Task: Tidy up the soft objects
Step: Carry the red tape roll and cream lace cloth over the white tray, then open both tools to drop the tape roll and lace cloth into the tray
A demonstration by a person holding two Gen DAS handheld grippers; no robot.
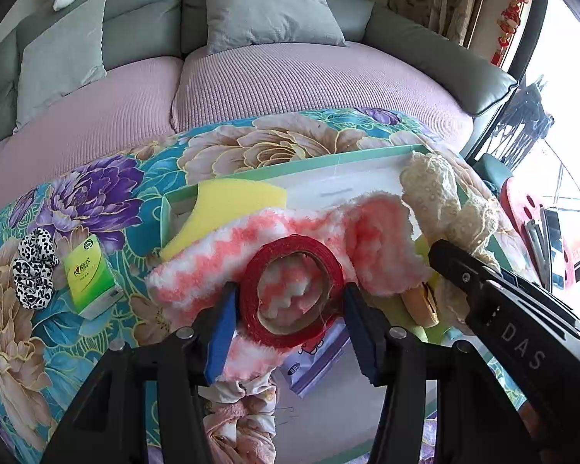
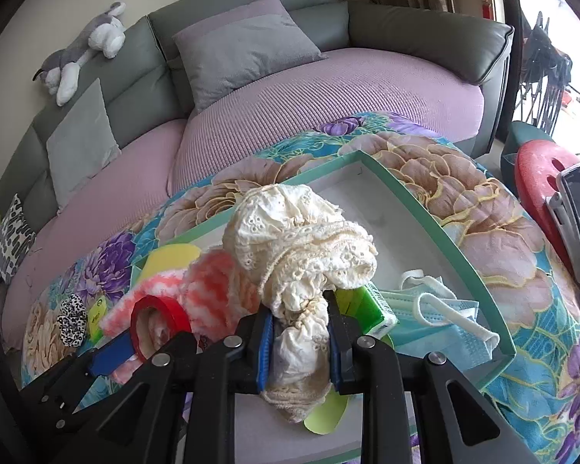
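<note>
My left gripper [image 1: 290, 295] is shut on a red tape roll [image 1: 251, 305], its blue pads against the roll's two sides, just above a pink-and-white fluffy cloth [image 1: 367, 247]. That cloth and a yellow sponge [image 1: 228, 205] lie in a shallow green-rimmed white box [image 1: 328, 160]. My right gripper [image 2: 299, 309] is shut on a bunched cream lace cloth [image 2: 301, 232] that rises over the box [image 2: 425, 208]. In the right wrist view the left gripper [image 2: 135, 344] holds the tape roll [image 2: 172, 309] at lower left. The lace cloth [image 1: 433, 193] and a right finger [image 1: 464, 274] show at right in the left wrist view.
A leopard scrunchie [image 1: 33, 266] and a green tissue pack [image 1: 91, 274] lie on the floral blanket [image 1: 108, 201] left of the box. A blue face mask [image 2: 437, 328] and a green pack [image 2: 371, 309] lie inside it. Behind are a sofa [image 2: 328, 89] with cushions, and a red stool [image 2: 537, 181] at right.
</note>
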